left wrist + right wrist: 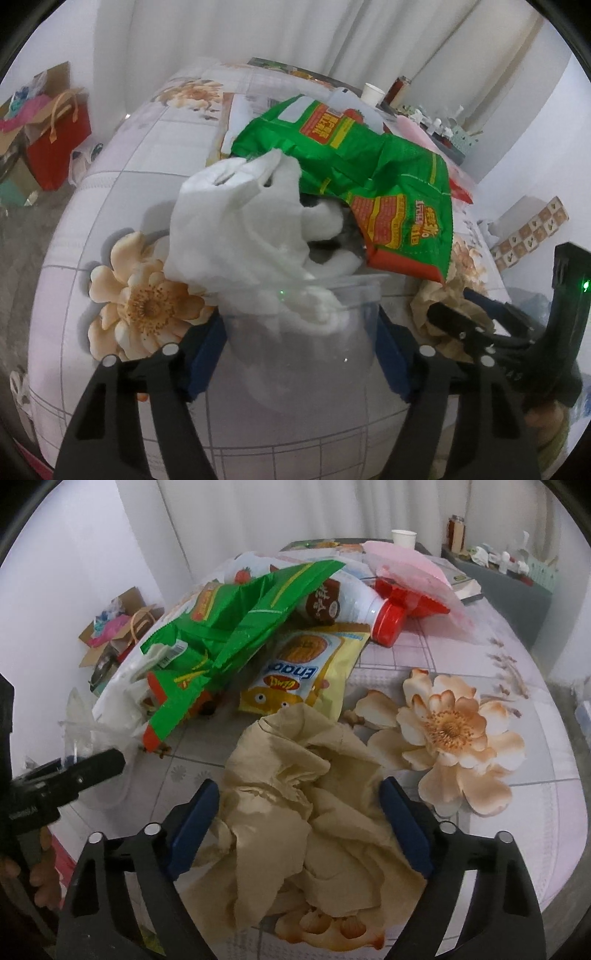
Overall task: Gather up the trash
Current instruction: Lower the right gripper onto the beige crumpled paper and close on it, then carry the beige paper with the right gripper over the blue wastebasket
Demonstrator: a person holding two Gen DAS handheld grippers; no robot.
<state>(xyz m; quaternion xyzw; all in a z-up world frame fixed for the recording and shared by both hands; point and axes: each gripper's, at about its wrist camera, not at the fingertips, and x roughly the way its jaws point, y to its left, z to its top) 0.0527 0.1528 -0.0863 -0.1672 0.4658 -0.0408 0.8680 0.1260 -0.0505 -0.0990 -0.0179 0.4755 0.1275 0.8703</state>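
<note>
**Two grippers down over a pile of trash on a flowered tablecloth**

From the left wrist we see the left gripper (pixel 301 354) with its blue pads on either side of a clear plastic cup (pixel 306 332) stuffed with white tissue (pixel 240 229). The pads sit right at the cup's walls, but we cannot tell whether they press on it or only stand beside it. The cup's lower part is hard to make out through its clear wall. Behind it lies a crumpled green snack bag (pixel 369 166), and under the bag's edge there is something grey that we cannot name. At the right edge of this view the right gripper (pixel 461 325) shows from the side, over brown paper (pixel 436 306).

The right wrist shows what the left view barely catches: the crumpled brown paper (pixel 303 805) lies between the right gripper's (pixel 299 827) blue pads, which stand apart at the paper's sides; whether they touch it we cannot say. Only this view shows the yellow snack packet (pixel 306 672), the white bottle (pixel 351 605) with a red cap lying on its side, and a pink bag (pixel 410 565) further back. The green bag (pixel 229 627) partly covers the bottle and the packet. The left gripper (pixel 88 768) enters at the left edge, with fingers of a hand (pixel 40 882) below it, mostly cut off.

The tablecloth (pixel 517 812) bears large printed flowers. A paper cup (pixel 404 537) stands far back.
</note>
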